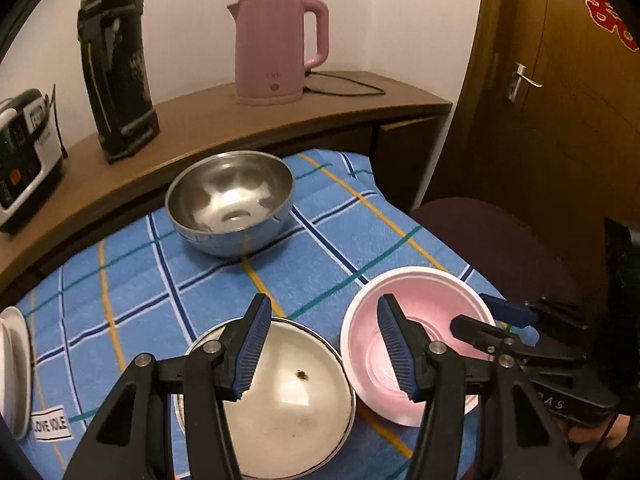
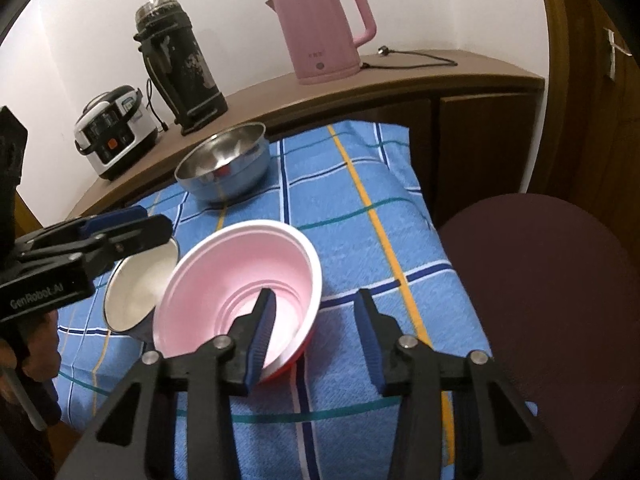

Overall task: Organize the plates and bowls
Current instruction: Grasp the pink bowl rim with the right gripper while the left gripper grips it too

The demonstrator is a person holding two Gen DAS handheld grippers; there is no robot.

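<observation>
A: Black arms and blue pads of the left tool (image 1: pixel 320 344) fill the bottom of the left wrist view, pads spread with nothing between them.

B: What sits under it?

A: A white enamel bowl (image 1: pixel 280 400) directly below the left pad, on the blue plaid cloth (image 1: pixel 160 280). A pink bowl (image 1: pixel 420 320) lies behind the right pad, touching the white one. Ahead of the tool stands a steel bowl (image 1: pixel 230 208). A white plate (image 1: pixel 14 368) shows at the far left edge. The right tool (image 1: pixel 492 320) reaches in over the pink bowl's far rim.

B: And the right wrist view?

A: Right tool (image 2: pixel 316 336) spread; its left pad is inside the pink bowl (image 2: pixel 240 280), its right pad outside, the near wall between them. Whether the pads touch it, I cannot tell. The white bowl (image 2: pixel 140 288) lies left of it under the left tool (image 2: pixel 132 228); the steel bowl (image 2: pixel 222 164) is ahead. A kettle (image 2: pixel 324 28) stands on the worktop (image 2: pixel 400 76) beyond.
</observation>
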